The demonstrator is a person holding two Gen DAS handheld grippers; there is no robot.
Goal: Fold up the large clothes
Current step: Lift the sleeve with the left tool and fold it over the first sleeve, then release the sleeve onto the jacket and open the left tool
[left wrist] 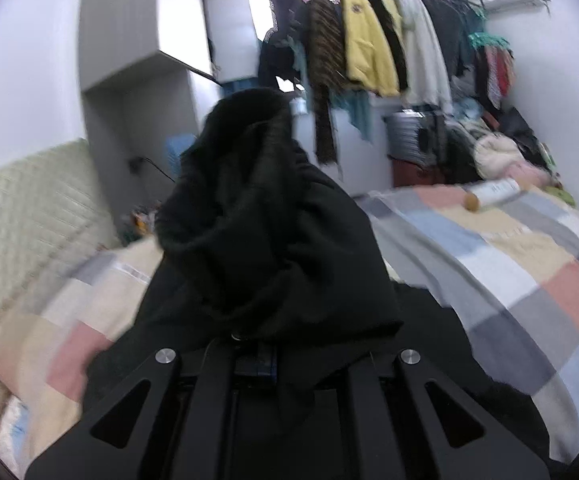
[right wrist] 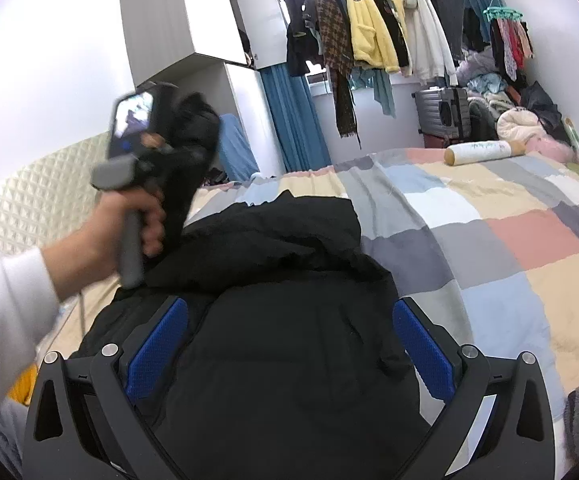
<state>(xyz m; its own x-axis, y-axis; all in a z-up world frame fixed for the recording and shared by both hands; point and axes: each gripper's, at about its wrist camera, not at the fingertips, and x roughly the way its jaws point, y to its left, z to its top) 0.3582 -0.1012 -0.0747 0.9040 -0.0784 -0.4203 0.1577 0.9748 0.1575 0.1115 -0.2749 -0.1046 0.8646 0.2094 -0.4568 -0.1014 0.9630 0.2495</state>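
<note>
Left gripper (right wrist: pixel 177 136) clamped on a bunched sleeve or edge of the black coat (right wrist: pixel 289 320), lifted high over the left side — fabric draping back down to the plaid bedspread (right wrist: pixel 529 240). Right gripper (right wrist: pixel 289 344) spread wide, holding nothing, directly above the coat's body — nearer the bulk, long axis running away toward the far edge.

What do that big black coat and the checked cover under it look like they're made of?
The black coat looks like matte woven fabric with padding: it puffs and creases softly without shine, though the filling can't be confirmed. The bunch held by the left gripper looks fuzzier at its edge, maybe fleece. The checked bed cover appears to be soft, dull cotton-like cloth, wrinkling in fine folds.
</note>
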